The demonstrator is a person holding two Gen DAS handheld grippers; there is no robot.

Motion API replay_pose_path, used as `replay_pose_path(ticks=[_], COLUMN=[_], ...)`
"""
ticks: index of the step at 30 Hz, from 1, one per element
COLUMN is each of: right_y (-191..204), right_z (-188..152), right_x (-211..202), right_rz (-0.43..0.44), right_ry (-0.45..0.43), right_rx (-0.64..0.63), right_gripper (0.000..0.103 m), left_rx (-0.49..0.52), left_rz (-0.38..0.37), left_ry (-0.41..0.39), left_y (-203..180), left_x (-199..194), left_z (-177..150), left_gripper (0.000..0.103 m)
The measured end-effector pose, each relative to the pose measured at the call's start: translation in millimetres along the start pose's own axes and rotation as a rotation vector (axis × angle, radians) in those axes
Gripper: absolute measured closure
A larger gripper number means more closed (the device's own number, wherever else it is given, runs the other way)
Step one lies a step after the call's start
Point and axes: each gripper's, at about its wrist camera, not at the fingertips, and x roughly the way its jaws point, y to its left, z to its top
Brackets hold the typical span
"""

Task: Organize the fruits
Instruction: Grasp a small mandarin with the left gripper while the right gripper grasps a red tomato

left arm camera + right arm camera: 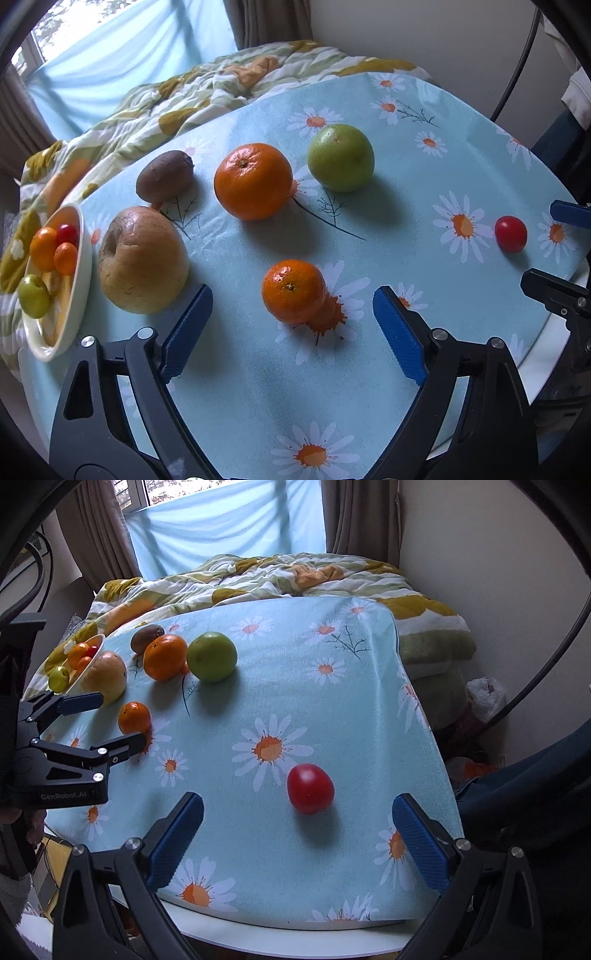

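Between the wide-open, empty right gripper [297, 834] pads: cherry tomato [310, 788], prob. soft, slick — pinch its middle gently; left gripper [291, 325] likewise agape w/ nothing held.

Far-left corner of the table [332, 709] is crowded: bowl [79, 295], pear [142, 260], kiwi [164, 175], large orange [253, 181], green apple [340, 158] sit close together, narrow gaps. Small mandarin [293, 290] sits apart, open cloth around it. Right half bare except red tomato [310, 788], with room on all sides. Bedding [258, 578] abuts the far edge.
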Motion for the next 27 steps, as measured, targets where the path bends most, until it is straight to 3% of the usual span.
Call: replay_pose_path(ticks=[12, 23, 27], right_y=[4, 4, 5], right_z=[1, 4, 6], right_x=[17, 20, 22], right_rz=[-0.018, -0.06, -0.092], right_ry=[0.015, 0.004, 0.013], right_rx=[-0.052, -0.087, -0.128], right_gripper=[0.012, 0.029, 0.044], left_rx=[-0.005, 0.022, 0.028], left_rz=[-0.07, -0.062, -0.055], left_ry=[0.059, 0.055, 0.056], left_y=[-1, -6, -7], left_x=[16, 15, 14], left_z=[0, 0, -1], left_gripper=[0.057, 0.061, 0.061])
